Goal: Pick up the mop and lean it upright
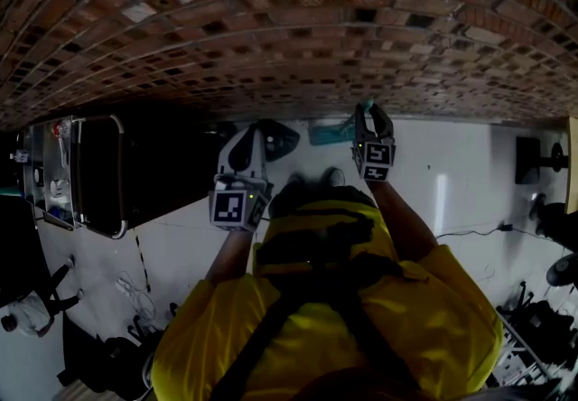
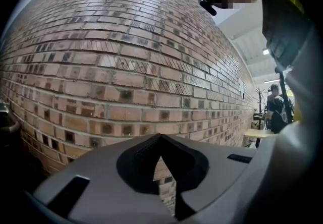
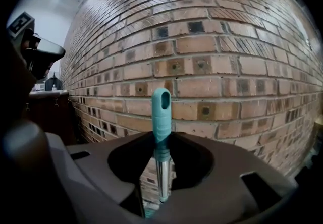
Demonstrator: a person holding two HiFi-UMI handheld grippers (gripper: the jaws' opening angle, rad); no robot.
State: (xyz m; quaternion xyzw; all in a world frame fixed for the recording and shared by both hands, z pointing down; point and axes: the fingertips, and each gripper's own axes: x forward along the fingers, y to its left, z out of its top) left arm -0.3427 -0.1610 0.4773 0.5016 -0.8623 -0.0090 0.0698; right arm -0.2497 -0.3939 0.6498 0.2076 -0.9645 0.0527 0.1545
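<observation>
The mop stands close to upright by the brick wall [image 3: 212, 56]. Its teal handle grip [image 3: 161, 109] and metal shaft [image 3: 162, 175] rise between the jaws of my right gripper [image 3: 161, 142], which is shut on the shaft just below the grip. In the head view the right gripper [image 1: 373, 124] is held up near the wall, with the teal handle tip [image 1: 367, 107] poking out above it. The teal mop head [image 1: 330, 131] lies on the floor at the wall's foot. My left gripper [image 1: 254, 139] [image 2: 160, 141] is shut and empty, pointing at the bricks to the left of the mop.
A dark cabinet with a metal frame [image 1: 99, 173] stands at the left on the white floor [image 1: 452, 191]. Cables [image 1: 470, 232] and dark equipment [image 1: 542, 318] lie to the right. In the left gripper view a person [image 2: 276, 112] stands far off by a table [image 2: 260, 134].
</observation>
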